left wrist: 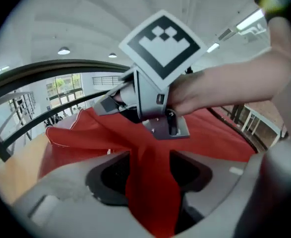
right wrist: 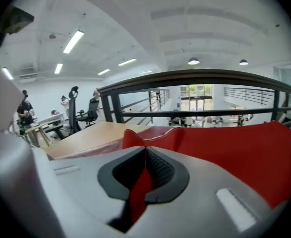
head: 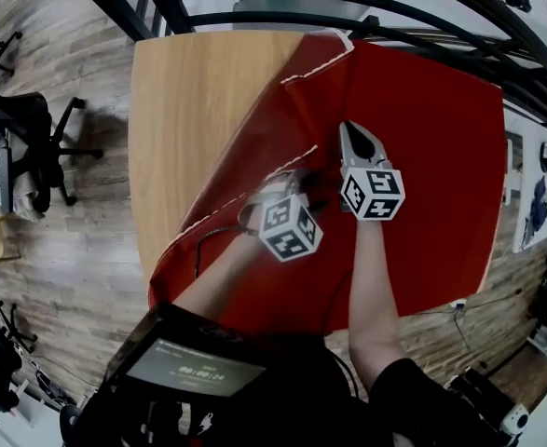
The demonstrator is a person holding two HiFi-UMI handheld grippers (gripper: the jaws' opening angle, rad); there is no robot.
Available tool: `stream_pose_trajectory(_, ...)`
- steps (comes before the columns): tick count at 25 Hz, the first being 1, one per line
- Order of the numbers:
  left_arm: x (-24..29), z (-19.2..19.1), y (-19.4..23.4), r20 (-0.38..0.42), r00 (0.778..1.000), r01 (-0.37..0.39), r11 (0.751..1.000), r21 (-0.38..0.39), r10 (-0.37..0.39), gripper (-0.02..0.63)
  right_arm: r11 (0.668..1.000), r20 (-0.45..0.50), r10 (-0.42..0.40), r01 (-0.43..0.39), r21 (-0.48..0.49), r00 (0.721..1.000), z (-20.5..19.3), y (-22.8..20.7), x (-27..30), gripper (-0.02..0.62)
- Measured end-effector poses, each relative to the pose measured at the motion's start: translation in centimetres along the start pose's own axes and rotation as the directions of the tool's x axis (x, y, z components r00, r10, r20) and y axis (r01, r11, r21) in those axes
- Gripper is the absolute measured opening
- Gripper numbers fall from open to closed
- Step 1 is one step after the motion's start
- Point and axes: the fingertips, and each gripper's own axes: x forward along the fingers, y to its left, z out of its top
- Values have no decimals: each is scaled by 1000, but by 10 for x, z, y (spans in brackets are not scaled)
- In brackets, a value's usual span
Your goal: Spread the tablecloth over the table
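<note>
A red tablecloth (head: 422,156) with white-stitched edges covers the right part of the wooden table (head: 198,110); its left side is folded and bunched back over itself. My right gripper (head: 352,136) is shut on a thin fold of the cloth, and the right gripper view shows that fold pinched between the jaws (right wrist: 144,175). My left gripper (head: 296,182) is just left of it, over the bunched edge. In the left gripper view its jaws stand wide apart with a thick bunch of tablecloth (left wrist: 152,182) lying loose between them, and the right gripper (left wrist: 101,107) is close ahead.
A black railing (head: 348,17) runs just beyond the table's far edge. Office chairs (head: 45,147) stand on the wooden floor to the left. A screen device (head: 194,371) sits on the person's chest at the bottom. The table's left half is bare wood.
</note>
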Motion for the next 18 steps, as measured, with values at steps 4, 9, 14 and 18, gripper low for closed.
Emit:
stream_pose_trajectory(4, -10, -27, -4, -27, 1000, -15, 999, -46, 14, 302, 982, -135, 116, -134, -135, 984, -27, 45, 30, 151)
stream_pose_trajectory(9, -26, -32, 2, 3, 994, -108, 993, -44, 108, 284, 964, -218, -37, -23, -263, 975, -50, 37, 47, 12)
stream_pose_trajectory(14, -52, -35, 25, 33, 983, -173, 973, -154, 180, 293, 982, -44, -94, 100, 161, 995, -30, -39, -24, 12)
stream_pose_trajectory(18, -44, -34, 24, 39, 990, -126, 977, -170, 135, 310, 955, -206, -205, 242, 170, 957, -83, -93, -51, 65)
